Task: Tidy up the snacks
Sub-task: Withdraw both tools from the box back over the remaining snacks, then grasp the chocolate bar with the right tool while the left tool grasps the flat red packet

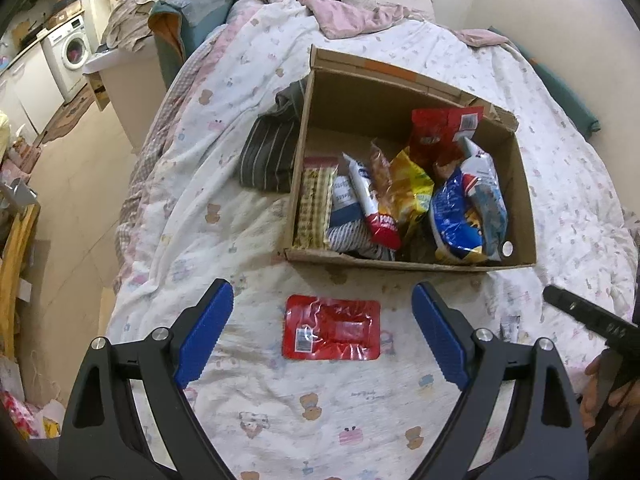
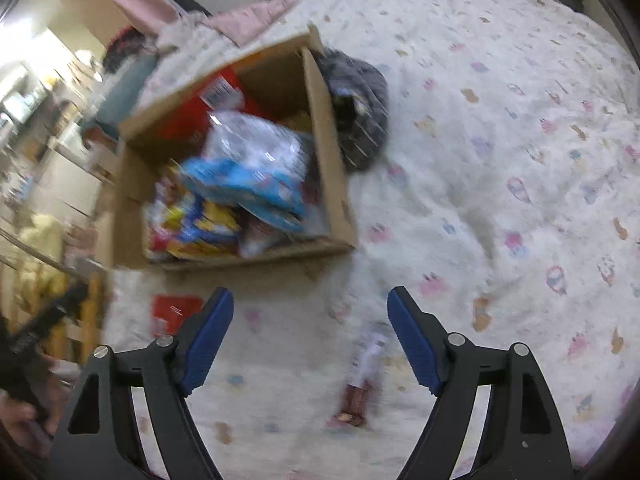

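Up on the bed, a cardboard box (image 1: 416,264) sits open-topped on the printed quilt (image 1: 280,392), already crowded with snack bags: a red bag (image 1: 440,132) leaning against its far wall, a yellow bag (image 1: 412,192) in the middle, a blue and white bag (image 1: 468,208) toward its right side, and a tan checked packet (image 1: 316,204) along its left wall. Room remains only in the box's far left corner, where the cardboard floor is bare.

Just outside the box's near wall, a flat red packet (image 1: 331,328) lies alone on the quilt, apart from the cardboard. The left gripper (image 1: 323,332) hangs above it with its blue pads spread wide, one on each side of the packet, gripping nothing. Quilt on all sides of the packet is free of other things.

The right gripper (image 2: 310,340) is likewise spread wide and empty. In its blurred view a small pale sachet with a dark red end (image 2: 362,376) lies on the quilt between the fingers and closer to the camera; I cannot tell what it is. To its right the quilt runs open and bare toward the bed's far edge.

A dark striped cloth (image 1: 272,152) is bunched against the box's left outer wall. Beyond the bed's left edge the floor drops away toward a washing machine (image 1: 72,48).
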The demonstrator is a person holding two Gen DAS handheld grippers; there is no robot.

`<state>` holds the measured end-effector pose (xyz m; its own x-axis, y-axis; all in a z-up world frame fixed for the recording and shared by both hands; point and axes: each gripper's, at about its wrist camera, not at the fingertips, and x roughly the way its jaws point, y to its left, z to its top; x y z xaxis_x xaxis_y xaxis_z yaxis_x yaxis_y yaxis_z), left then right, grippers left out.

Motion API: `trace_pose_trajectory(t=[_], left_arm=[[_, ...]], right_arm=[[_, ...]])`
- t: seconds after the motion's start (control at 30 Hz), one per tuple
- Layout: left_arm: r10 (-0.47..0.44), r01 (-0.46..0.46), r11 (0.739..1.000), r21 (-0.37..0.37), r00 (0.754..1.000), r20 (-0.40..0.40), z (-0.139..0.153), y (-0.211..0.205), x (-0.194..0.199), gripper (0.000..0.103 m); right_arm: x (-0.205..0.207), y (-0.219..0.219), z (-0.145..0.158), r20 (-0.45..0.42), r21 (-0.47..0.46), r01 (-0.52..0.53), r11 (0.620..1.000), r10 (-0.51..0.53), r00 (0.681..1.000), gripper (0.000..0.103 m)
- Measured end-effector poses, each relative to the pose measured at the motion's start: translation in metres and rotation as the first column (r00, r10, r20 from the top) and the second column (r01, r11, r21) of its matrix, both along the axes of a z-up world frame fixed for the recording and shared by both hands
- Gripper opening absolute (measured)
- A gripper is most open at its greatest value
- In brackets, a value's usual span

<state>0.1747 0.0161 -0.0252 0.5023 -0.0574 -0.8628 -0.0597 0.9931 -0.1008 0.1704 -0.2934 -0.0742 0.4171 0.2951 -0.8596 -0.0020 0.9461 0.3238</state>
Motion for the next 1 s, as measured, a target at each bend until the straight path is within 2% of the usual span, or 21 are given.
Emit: trace_pose_trajectory(t=[0.17,0.33,0.53,0.57,0.6,0.67,0.7,0.77,0.87,1.0], left_arm=[[0.03,-0.03,1.0,0.002,0.999,-0.028,-0.007,0.001,0.004,0.089],[0.033,-0.034,0.999,-0.014,0.998,-0.051,-0.014,0.001,0.006,0.089],[0.058,-0.059,0.998,-0.009,0.995,-0.082,-0.024,0.008,0.01,0.089],[0.066,-0.067,0.998,-0.011,0.994,-0.089,-0.025,0.011,0.011,0.089],[0.076,-0.078,0.997,-0.014,0.992,-0.097,-0.027,0.014,0.012,0.089],[0.094,-0.096,0.995,-0.02,0.989,-0.112,-0.032,0.018,0.013,0.089],[0.099,-0.102,0.995,-0.02,0.988,-0.118,-0.034,0.02,0.013,0.089],[0.097,-0.1,0.995,-0.017,0.987,-0.13,-0.04,0.019,0.015,0.089],[0.079,-0.08,0.997,-0.004,0.986,-0.15,-0.051,0.013,0.017,0.089],[0.021,-0.021,1.0,0.001,0.975,-0.223,-0.077,-0.003,0.025,0.089]], right_arm=[[0.003,-0.006,-0.028,-0.095,-0.033,-0.02,0.999,0.016,0.995,0.082],[0.003,-0.006,-0.053,-0.193,-0.007,-0.033,0.999,0.031,0.981,0.082],[0.0,0.013,-0.081,-0.3,-0.105,-0.108,0.989,0.072,0.951,0.08],[-0.001,0.016,-0.082,-0.298,-0.126,-0.127,0.984,0.085,0.951,0.074],[-0.002,0.02,-0.082,-0.294,-0.149,-0.149,0.978,0.1,0.951,0.061],[-0.005,0.025,-0.078,-0.26,-0.187,-0.167,0.968,0.115,0.959,0.047],[-0.006,0.028,-0.076,-0.247,-0.186,-0.179,0.966,0.13,0.96,0.037],[-0.009,0.034,-0.073,-0.24,-0.166,-0.214,0.963,0.171,0.956,0.022],[-0.013,0.046,-0.065,-0.214,-0.137,-0.249,0.959,0.217,0.952,0.02],[-0.012,0.048,-0.049,-0.155,-0.091,-0.25,0.964,0.234,0.96,0.02]])
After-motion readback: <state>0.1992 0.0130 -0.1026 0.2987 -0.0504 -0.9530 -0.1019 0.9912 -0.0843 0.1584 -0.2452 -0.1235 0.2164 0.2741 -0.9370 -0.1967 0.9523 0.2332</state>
